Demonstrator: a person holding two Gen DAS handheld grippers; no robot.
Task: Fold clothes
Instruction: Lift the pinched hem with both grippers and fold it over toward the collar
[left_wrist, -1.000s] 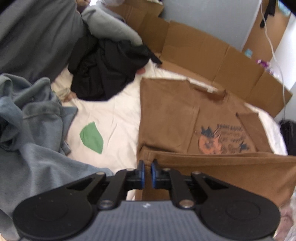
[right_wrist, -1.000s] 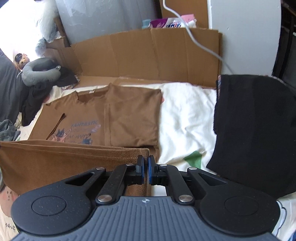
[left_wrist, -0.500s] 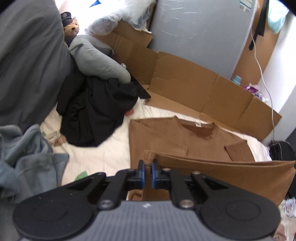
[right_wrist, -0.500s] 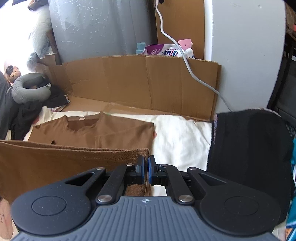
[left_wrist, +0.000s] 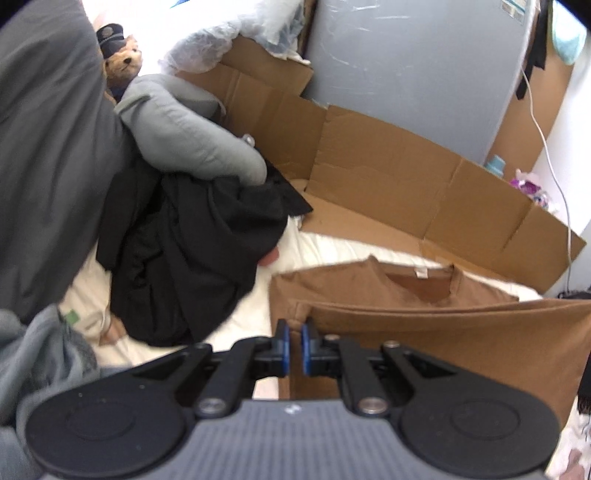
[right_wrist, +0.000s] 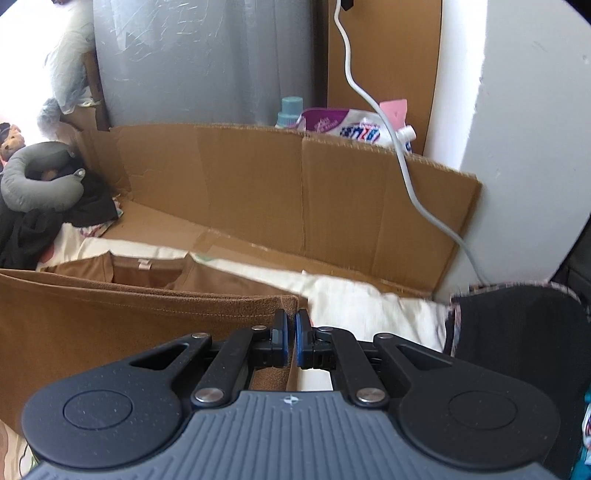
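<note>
1. White bedding (left_wrist: 255, 306) covers the bed, with flattened cardboard (right_wrist: 258, 192) standing along its far edge against a grey panel.
2. Brown T-shirt (left_wrist: 424, 284) lies on the bedding, collar toward the cardboard, its lower hem lifted.
3. Left gripper (left_wrist: 293, 345) has its fingers pinched on the hem's left corner; right gripper (right_wrist: 290, 341) has its fingers clamped on the right corner.
4. Only the left wrist view shows the teddy bear (left_wrist: 123, 61) clearly; only the right shows the detergent pouch (right_wrist: 354, 127), bottle cap (right_wrist: 290, 110) and black folded garment (right_wrist: 517, 339).
</note>
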